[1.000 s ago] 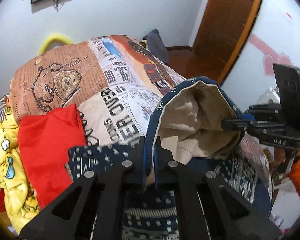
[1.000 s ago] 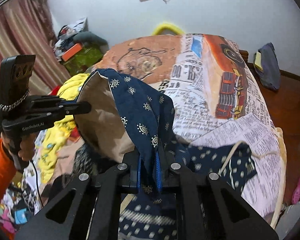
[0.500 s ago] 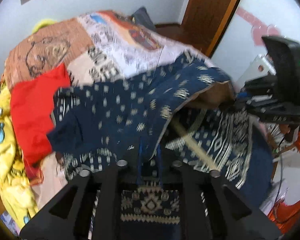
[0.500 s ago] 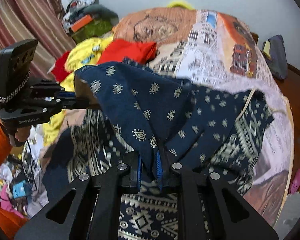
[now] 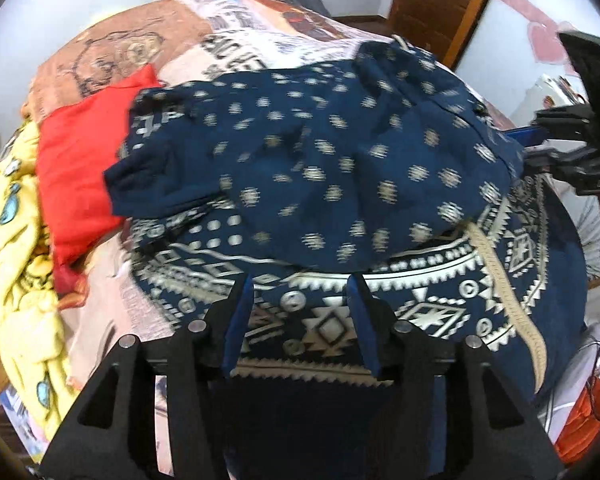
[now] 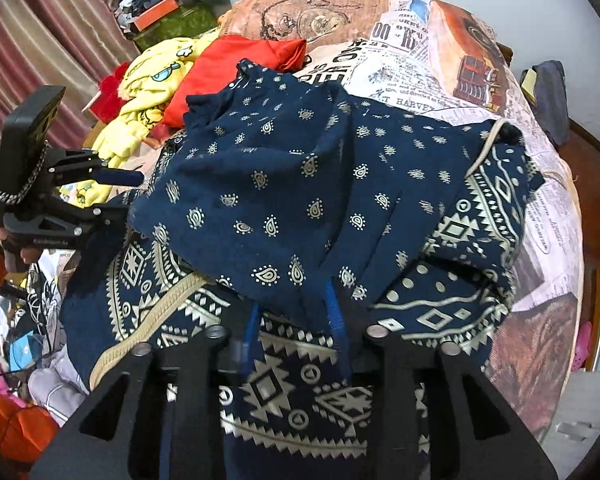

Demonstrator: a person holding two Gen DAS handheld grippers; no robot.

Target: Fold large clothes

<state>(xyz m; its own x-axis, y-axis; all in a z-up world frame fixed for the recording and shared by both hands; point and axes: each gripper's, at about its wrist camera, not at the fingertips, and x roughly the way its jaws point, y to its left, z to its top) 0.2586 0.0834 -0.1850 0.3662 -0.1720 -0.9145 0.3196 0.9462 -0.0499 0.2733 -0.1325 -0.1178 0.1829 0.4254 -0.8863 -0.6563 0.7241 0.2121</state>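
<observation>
Left wrist view: left gripper (image 5: 300,284) spread wide at lower centre, gripping nothing, navy patterned cotton garment (image 5: 320,168) heaped just above. Right wrist view: right gripper (image 6: 296,312) parted, garment (image 6: 300,200) draped over fingertips, mid-frame.

Navy patterned garment (image 6: 284,200) folded over itself and heaped on the newspaper-print bedspread (image 6: 540,216), paisley-dotted layer on top, white geometric border showing beneath; beige trim (image 6: 156,312) trailing off toward the lower left. Right gripper (image 6: 296,320) at the near hem, blue-padded jaws spread apart with cloth draped across them, grip not clear; left gripper (image 6: 116,176) off to the side at the fold's left edge, blue fingers parted, touching or just beside the fabric. Red cloth (image 6: 236,60) and yellow printed cloth (image 6: 148,96) bunched beyond.
</observation>
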